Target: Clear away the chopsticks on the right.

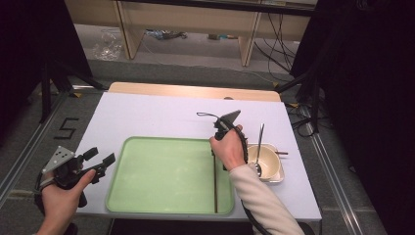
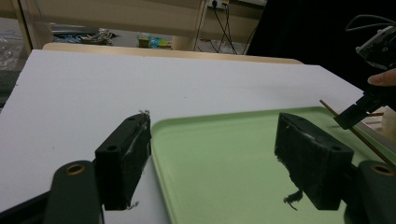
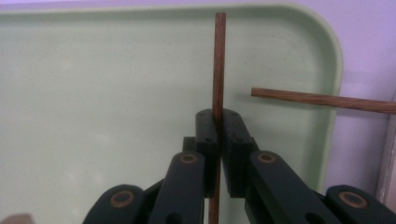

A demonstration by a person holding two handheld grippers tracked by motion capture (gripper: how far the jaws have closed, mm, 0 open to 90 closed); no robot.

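Jaws of right gripper point(image 3: 217, 135) clamped around chopstick point(image 3: 218, 60), over green tray point(image 3: 70, 93).

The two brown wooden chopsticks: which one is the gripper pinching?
The right gripper pinches the brown wooden chopstick that points straight along the light green plastic tray. The other chopstick lies crosswise over the tray's rim, free.

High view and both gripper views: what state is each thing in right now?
Right tongs: shut on chopstick.
Chopstick: gripped, over the tray.
Second chopstick: free, one end reaching over the tray's edge.
Left tongs: open, holding nothing.
Tray: flat on the table.
Bowl: upright, spoon in it.
Spoon: leaning in the bowl, handle out over the rim.
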